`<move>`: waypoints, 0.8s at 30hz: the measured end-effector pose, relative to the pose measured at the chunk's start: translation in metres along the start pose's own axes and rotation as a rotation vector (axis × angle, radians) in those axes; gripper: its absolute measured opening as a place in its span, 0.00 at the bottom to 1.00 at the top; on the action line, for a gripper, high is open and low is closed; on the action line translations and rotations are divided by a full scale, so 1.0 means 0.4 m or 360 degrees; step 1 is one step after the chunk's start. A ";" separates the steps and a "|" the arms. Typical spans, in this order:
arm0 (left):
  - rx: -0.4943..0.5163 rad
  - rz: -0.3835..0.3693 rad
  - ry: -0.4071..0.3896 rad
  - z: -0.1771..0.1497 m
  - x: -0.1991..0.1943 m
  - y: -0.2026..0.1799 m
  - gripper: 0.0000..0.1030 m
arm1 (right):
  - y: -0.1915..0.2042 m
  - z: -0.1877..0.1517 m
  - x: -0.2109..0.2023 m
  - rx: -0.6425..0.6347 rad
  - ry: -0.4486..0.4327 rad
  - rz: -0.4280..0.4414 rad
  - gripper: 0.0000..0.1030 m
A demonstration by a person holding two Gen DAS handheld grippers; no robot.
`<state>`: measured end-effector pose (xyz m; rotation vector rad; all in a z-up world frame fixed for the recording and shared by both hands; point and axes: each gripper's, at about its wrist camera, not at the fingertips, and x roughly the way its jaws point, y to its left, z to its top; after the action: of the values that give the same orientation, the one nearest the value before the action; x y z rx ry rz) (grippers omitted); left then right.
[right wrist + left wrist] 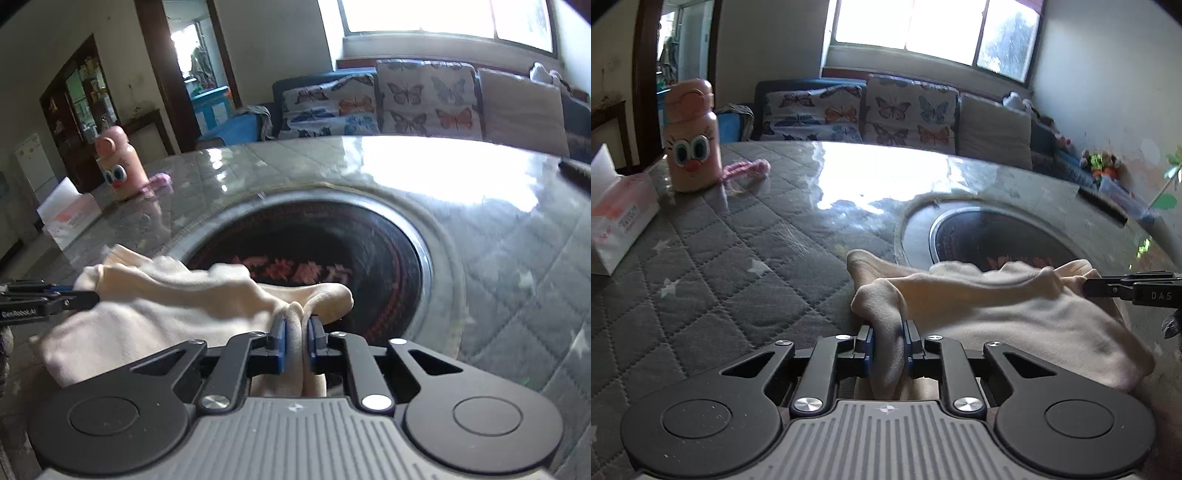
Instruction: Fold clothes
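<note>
While both claws pinch bunched fabric, left gripper (888,345) and right gripper (296,341) hold opposite ends of the cream garment (1015,306) over the near table (738,266) edge. Soft, light, floppy; grip corners. Beyond: round burner recess (332,251), pink bottle (691,138) far left.

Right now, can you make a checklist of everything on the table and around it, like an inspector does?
Surface: grey quilted table under a glossy cover, round dark burner set in the middle.
Job's things: cream garment, bunched, lying partly over the burner's near edge.
Clutter: pink cartoon-face bottle, pink cord beside it, tissue box.
Grippers: left gripper shut on one end of the garment; right gripper shut on the other end.
Cables: nothing seen.
Surroundings: sofa with butterfly cushions, bright window, doorway.
</note>
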<state>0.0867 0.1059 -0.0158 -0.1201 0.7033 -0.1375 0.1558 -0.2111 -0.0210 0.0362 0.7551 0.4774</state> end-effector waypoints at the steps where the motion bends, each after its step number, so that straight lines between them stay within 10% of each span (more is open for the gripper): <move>1: -0.0011 0.0002 -0.0020 0.001 -0.014 0.006 0.16 | 0.006 0.009 -0.007 -0.0012 -0.0014 0.0006 0.10; 12: -0.0121 0.0195 -0.0202 0.028 -0.178 0.151 0.16 | 0.175 0.145 0.055 -0.0192 -0.0114 0.0201 0.09; 24: -0.0229 0.0518 -0.0123 0.017 -0.169 0.310 0.29 | 0.356 0.215 0.255 -0.0333 -0.0055 0.0284 0.13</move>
<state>0.0508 0.2395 0.0131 -0.1464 0.6467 0.2288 0.2196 -0.0283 0.0043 -0.0837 0.6674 0.7224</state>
